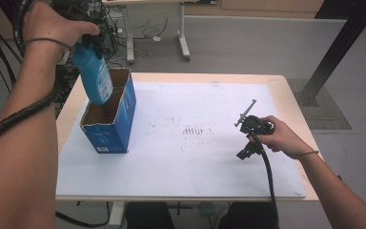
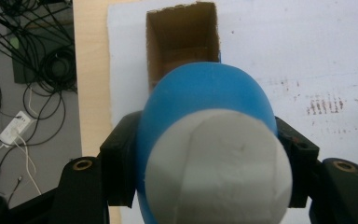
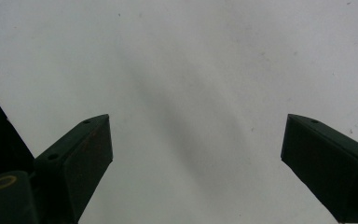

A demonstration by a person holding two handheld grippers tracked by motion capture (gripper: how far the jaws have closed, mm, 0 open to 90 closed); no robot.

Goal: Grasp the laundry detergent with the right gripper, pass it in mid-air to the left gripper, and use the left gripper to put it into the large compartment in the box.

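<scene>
The left gripper [image 1: 86, 44] is raised high by a bent arm at the table's far left, and a blue bottle [image 1: 93, 74] is clamped between its jaws, bottom end lowered into the open top of the blue cardboard box [image 1: 109, 125]. The right gripper [image 1: 249, 131] is held low over the white table sheet [image 1: 186, 162], well apart from the box. Its jaws are spread wide and nothing is between them.

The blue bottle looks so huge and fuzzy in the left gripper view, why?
In the left gripper view the blue bottle sits right against the camera, held between the left tongs, so it looks big and soft; the box behind looks sharper. In the high view the bottle looks small. In the right gripper view the white sheet looks smeary.
</scene>
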